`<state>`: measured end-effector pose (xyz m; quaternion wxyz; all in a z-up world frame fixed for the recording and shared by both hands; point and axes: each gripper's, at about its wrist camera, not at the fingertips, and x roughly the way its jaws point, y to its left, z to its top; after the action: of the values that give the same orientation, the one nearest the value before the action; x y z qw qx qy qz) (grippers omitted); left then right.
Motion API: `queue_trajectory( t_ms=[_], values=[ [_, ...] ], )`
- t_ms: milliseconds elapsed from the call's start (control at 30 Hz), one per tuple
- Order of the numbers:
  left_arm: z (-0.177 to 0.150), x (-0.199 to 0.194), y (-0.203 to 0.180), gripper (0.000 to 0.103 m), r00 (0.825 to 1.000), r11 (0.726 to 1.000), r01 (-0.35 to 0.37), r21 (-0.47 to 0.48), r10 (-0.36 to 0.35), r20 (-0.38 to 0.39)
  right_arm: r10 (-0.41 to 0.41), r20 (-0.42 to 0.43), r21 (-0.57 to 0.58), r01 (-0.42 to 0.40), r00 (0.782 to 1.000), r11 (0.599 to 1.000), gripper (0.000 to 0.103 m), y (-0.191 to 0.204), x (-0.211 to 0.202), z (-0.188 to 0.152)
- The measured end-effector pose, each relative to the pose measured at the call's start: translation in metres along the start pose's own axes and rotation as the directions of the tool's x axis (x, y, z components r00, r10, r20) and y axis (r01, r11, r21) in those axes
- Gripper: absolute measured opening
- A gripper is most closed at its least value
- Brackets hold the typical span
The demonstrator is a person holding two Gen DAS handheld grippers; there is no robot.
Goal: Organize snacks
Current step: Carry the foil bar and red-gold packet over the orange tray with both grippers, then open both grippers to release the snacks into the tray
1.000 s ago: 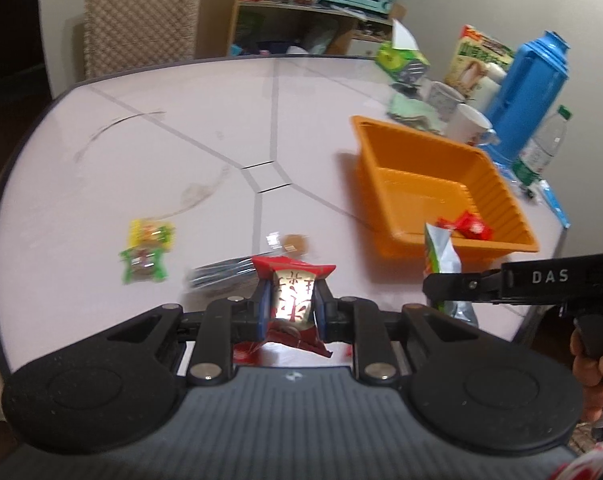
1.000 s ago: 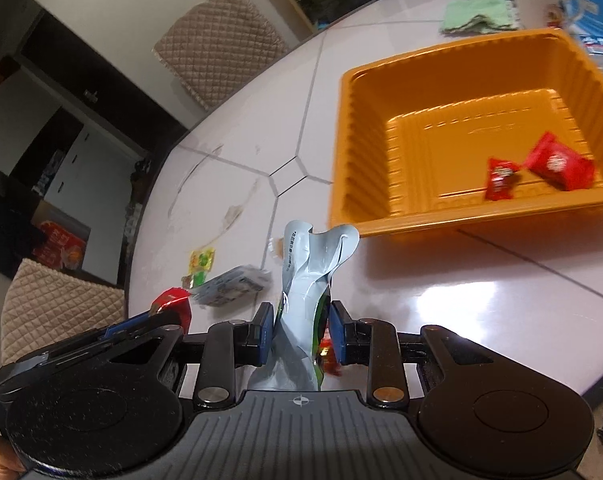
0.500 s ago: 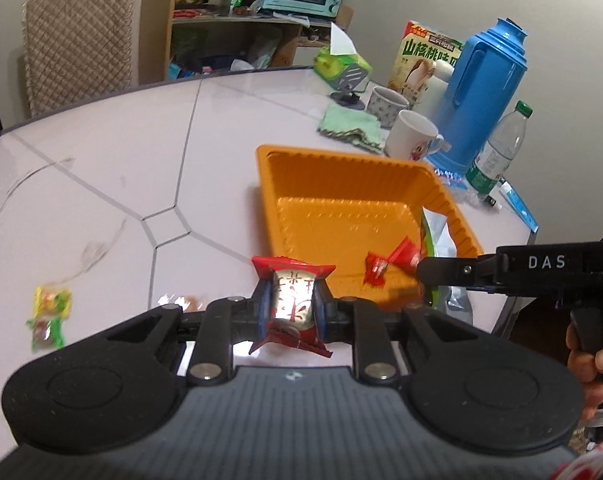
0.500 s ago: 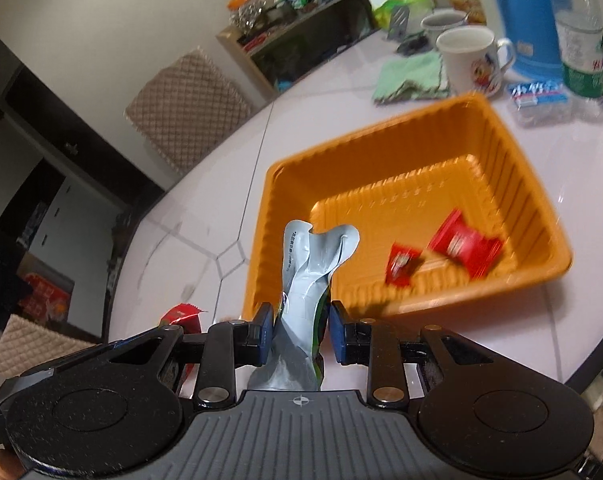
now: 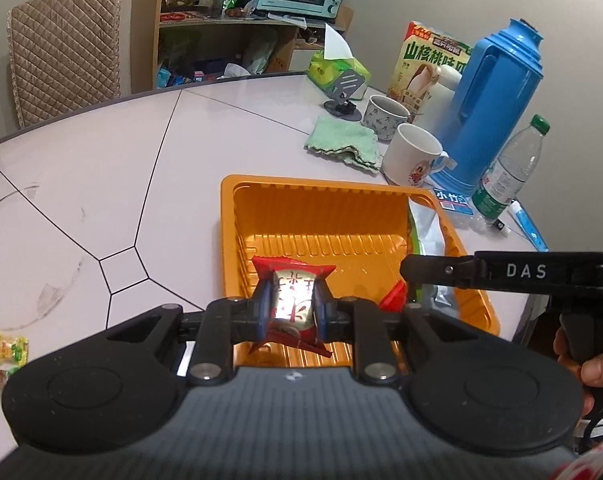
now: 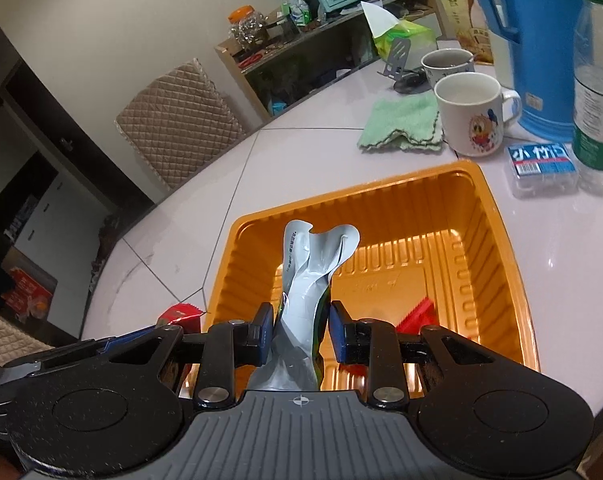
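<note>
Both tools pinch snacks: red packet [image 5: 292, 300], silver pouch [image 6: 307, 280].

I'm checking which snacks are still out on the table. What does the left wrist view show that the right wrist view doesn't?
Only the left view: a yellow-and-green wrapped candy lying on the white table, and the left tongs shut on a red-and-gold snack packet.

Only the right view: the right tongs shut on a crumpled silver snack pouch.

Both: the orange plastic tray and a red wrapped snack inside it.
</note>
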<state>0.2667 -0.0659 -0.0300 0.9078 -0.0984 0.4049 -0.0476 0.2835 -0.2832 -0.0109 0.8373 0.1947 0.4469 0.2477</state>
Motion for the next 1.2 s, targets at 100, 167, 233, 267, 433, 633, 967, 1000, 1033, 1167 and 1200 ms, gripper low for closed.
queue_trajectory(
  t_ms=[100,167,233,267,433,633,967,1000,1033,1167,1200],
  values=[
    [0.002,0.009,-0.002,0.020,1.000,1.000,-0.007,-0.001,0.007,-0.009,0.012,-0.012,-0.036,-0.012,1.000,0.999,0.030,-0.003,0.012,0.005],
    [0.004,0.014,-0.002,0.020,1.000,1.000,-0.011,-0.001,0.011,-0.016,0.021,-0.029,-0.063,-0.023,0.999,0.998,0.030,-0.005,0.021,0.006],
    [0.004,0.018,-0.002,0.020,1.000,1.000,-0.016,-0.003,0.015,-0.023,0.034,-0.045,-0.087,-0.037,0.998,0.996,0.030,-0.007,0.031,0.006],
    [0.005,0.020,-0.001,0.020,0.999,1.000,-0.018,-0.003,0.018,-0.026,0.037,-0.055,-0.097,-0.042,0.998,0.994,0.030,-0.008,0.036,0.006],
    [0.007,0.028,-0.001,0.020,0.999,0.999,-0.032,-0.006,0.032,-0.038,0.048,-0.113,-0.131,-0.063,0.992,0.989,0.030,-0.012,0.058,0.003],
    [0.008,0.033,0.000,0.020,0.998,0.999,-0.040,-0.007,0.040,-0.050,0.052,-0.177,-0.168,-0.082,0.983,0.982,0.031,-0.012,0.081,0.001],
    [0.007,0.042,-0.001,0.020,0.997,0.999,-0.041,-0.001,0.041,-0.072,0.040,-0.167,-0.105,-0.058,0.985,0.993,0.031,-0.022,0.081,0.004],
    [0.007,0.042,-0.002,0.020,0.996,0.999,-0.040,0.001,0.040,-0.074,0.039,-0.165,-0.092,-0.055,0.986,0.994,0.031,-0.024,0.079,0.003],
    [0.007,0.044,-0.003,0.021,0.996,0.999,-0.039,0.003,0.039,-0.076,0.038,-0.163,-0.084,-0.052,0.986,0.995,0.031,-0.025,0.077,0.003],
    [0.007,0.047,-0.006,0.021,0.996,0.999,-0.037,0.011,0.037,-0.079,0.034,-0.152,-0.057,-0.043,0.988,0.997,0.031,-0.031,0.070,0.002],
    [0.008,0.048,-0.007,0.021,0.996,0.999,-0.037,0.014,0.038,-0.078,0.033,-0.149,-0.051,-0.041,0.988,0.998,0.031,-0.032,0.068,0.002]
  ],
)
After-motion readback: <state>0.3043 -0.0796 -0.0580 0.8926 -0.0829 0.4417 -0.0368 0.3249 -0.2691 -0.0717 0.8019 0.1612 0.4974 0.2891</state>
